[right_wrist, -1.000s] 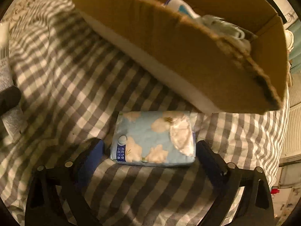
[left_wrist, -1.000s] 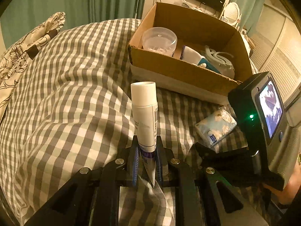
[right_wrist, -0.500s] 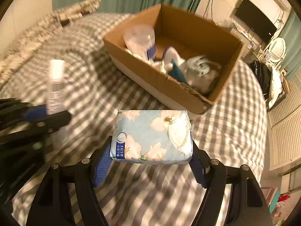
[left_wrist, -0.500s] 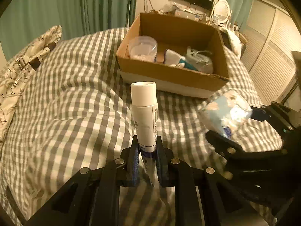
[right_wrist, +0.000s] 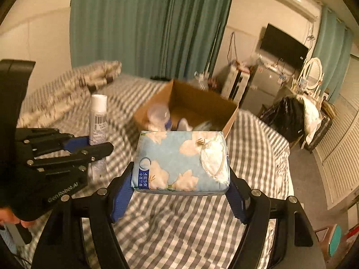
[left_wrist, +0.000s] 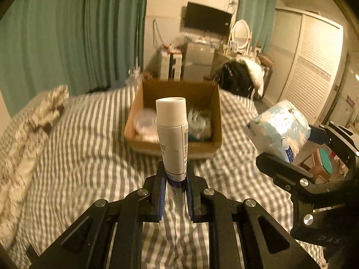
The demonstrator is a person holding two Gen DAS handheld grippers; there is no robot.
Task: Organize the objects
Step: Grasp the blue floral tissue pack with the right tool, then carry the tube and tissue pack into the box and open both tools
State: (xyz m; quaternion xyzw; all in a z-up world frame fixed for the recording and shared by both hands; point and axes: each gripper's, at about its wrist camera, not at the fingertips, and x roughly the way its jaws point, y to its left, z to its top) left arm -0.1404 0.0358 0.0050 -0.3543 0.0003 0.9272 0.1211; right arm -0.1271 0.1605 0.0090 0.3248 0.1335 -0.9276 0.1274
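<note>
My left gripper [left_wrist: 175, 188] is shut on a white tube with a white cap [left_wrist: 172, 134], held upright above the bed; it also shows in the right wrist view [right_wrist: 97, 118]. My right gripper [right_wrist: 179, 192] is shut on a blue floral tissue pack [right_wrist: 181, 161], raised above the bed; the pack also shows in the left wrist view [left_wrist: 278, 130]. An open cardboard box [left_wrist: 208, 98] sits further back on the bed, ahead of both grippers, holding a clear plastic tub [left_wrist: 143, 121] and other items; it also shows in the right wrist view [right_wrist: 202, 100].
The bed has a grey checked cover [left_wrist: 78, 157]. A patterned pillow [left_wrist: 44, 107] lies at the left. Green curtains [left_wrist: 67, 33], a dresser with a mirror [left_wrist: 239, 31] and a chair draped with dark clothes [left_wrist: 237, 76] stand beyond the bed. White louvred doors [left_wrist: 309, 83] are on the right.
Both grippers have risen and pulled back from the box, carrying the tube and the tissue pack. One second ago the tissue pack lay on the bed between the open right fingers.
</note>
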